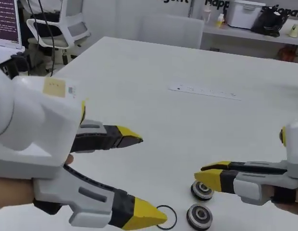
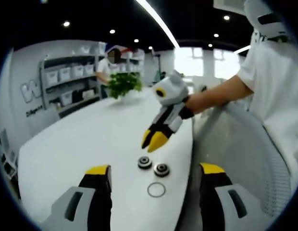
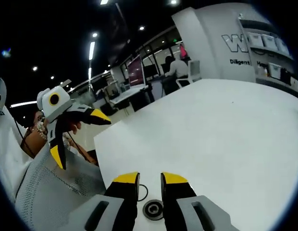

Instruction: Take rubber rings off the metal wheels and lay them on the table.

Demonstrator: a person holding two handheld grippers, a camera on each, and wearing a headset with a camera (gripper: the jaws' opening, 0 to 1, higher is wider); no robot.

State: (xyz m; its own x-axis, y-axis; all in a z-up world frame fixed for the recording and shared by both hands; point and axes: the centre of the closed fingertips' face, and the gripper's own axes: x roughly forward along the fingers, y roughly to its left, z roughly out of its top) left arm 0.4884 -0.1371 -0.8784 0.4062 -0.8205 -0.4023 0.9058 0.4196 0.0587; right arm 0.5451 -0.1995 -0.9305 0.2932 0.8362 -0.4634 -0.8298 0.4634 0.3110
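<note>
— Which step are we at?
— One thin black rubber ring (image 1: 175, 216) already lies flat on the white table (image 1: 154, 86). It is just beside the left gripper (image 1: 144, 179), whose jaws gape wide and empty. Right of it sit two round metal wheels (image 1: 199, 216), apparently still ringed in black.
— And the right gripper (image 1: 210, 174)?
— Its jaws are nearly together and hold nothing, over the farther wheel (image 1: 203, 190). Next, I'd judge, pin one wheel and peel its ring free.

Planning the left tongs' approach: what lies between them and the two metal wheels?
One loose rubber ring, flat on the table, lies between the open left tongs and the wheels; the left gripper view shows it.
</note>
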